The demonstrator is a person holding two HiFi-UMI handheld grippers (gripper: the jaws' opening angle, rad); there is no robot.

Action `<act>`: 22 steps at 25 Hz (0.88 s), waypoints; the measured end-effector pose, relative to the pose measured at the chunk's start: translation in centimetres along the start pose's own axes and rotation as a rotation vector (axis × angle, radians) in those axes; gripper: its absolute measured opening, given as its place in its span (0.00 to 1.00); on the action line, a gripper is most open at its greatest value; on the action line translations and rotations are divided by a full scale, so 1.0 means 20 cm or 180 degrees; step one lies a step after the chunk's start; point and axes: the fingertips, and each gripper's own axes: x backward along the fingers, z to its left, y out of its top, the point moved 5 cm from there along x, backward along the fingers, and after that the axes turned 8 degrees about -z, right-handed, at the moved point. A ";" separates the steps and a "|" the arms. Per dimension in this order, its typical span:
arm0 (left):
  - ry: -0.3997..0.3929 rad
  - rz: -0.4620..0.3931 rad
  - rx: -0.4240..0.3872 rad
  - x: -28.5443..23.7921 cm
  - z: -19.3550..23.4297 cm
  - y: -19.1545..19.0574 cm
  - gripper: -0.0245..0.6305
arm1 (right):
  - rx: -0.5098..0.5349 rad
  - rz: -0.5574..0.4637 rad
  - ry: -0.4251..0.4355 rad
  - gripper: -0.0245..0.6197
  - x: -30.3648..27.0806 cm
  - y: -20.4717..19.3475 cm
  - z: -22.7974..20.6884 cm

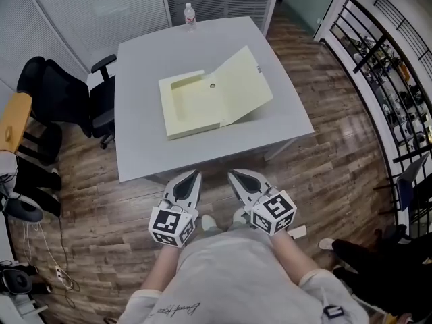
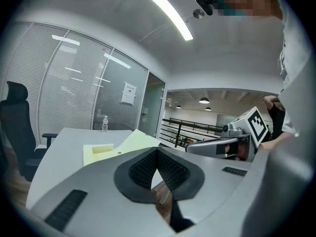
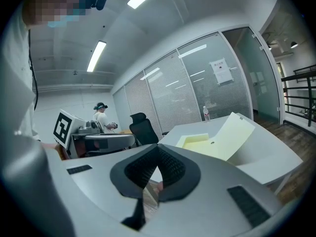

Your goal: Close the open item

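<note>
Box file (image 1: 196, 106) lies open on the table (image 1: 142, 147), lid (image 1: 246, 83) up. Left gripper (image 1: 194, 176) and right gripper (image 1: 233, 176) are both pinched together, empty.

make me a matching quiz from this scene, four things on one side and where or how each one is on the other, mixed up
Things:
1. folder
2. bottle
3. chair
4. left gripper

Place or state:
a. on the floor, left of the table
b. shut, empty, short of the table's near edge
c. lying open on the table
d. standing at the table's far edge

Pairs: 1-c, 2-d, 3-a, 4-b
</note>
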 end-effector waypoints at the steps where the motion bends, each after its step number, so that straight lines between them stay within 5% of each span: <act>1: -0.0015 0.0002 0.0001 0.01 0.01 0.00 0.05 | 0.0009 0.0003 -0.0002 0.06 -0.01 0.00 0.01; 22: -0.0136 0.0030 0.0037 -0.08 0.17 -0.02 0.05 | 0.0021 -0.0080 -0.0115 0.06 -0.17 0.01 -0.03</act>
